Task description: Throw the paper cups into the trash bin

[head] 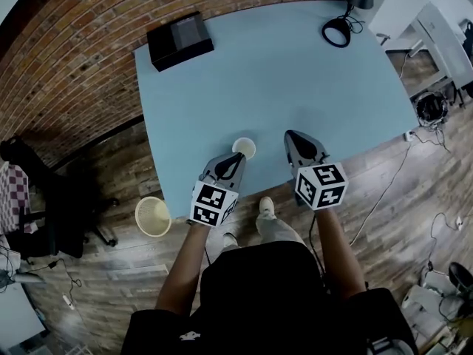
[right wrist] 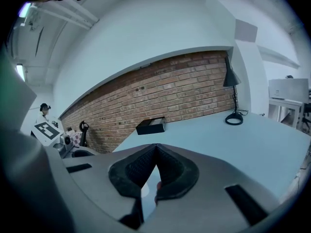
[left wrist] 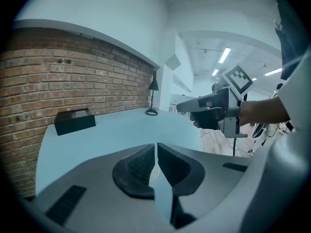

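One white paper cup (head: 243,148) stands upright and open on the light blue table (head: 281,72), close to its near edge. My left gripper (head: 237,157) is just in front of the cup, its tips almost at the rim, jaws shut with nothing between them (left wrist: 155,147). About a cup's width to the right of the cup, my right gripper (head: 289,134) hovers over the table, its jaws meeting at the tips (right wrist: 156,146) and holding nothing. A cream mesh trash bin (head: 153,216) stands on the wooden floor beside the table's near-left corner.
A black box (head: 179,41) lies at the table's far left near the brick wall (head: 66,58). A black desk lamp (head: 347,9) stands at the far right corner. A black chair (head: 52,198) is on the floor to the left. Cables run over the floor to the right.
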The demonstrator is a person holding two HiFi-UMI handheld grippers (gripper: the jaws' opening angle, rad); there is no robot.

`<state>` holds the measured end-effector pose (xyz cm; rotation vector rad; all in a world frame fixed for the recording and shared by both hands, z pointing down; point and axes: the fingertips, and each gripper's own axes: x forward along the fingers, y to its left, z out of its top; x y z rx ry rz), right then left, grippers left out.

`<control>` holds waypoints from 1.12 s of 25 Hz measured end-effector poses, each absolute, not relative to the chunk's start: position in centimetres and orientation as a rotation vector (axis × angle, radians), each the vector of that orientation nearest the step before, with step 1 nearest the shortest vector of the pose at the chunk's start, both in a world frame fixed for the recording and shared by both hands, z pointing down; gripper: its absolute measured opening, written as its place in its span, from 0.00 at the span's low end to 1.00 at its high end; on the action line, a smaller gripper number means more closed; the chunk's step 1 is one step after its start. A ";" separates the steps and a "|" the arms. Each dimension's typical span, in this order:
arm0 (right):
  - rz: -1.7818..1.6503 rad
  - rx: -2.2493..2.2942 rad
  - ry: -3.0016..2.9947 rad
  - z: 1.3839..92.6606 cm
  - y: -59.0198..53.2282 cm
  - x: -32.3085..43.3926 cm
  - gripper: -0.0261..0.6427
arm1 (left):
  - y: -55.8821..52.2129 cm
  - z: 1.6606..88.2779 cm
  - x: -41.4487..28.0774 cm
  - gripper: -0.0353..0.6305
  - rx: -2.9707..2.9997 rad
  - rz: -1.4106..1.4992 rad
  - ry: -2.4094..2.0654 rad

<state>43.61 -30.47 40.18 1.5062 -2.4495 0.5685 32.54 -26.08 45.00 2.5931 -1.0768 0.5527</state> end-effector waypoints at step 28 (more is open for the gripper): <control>0.779 1.367 -2.407 48.1 -34.9 47.1 0.05 | -28.3 56.2 37.1 0.19 2.495 1.287 -1.088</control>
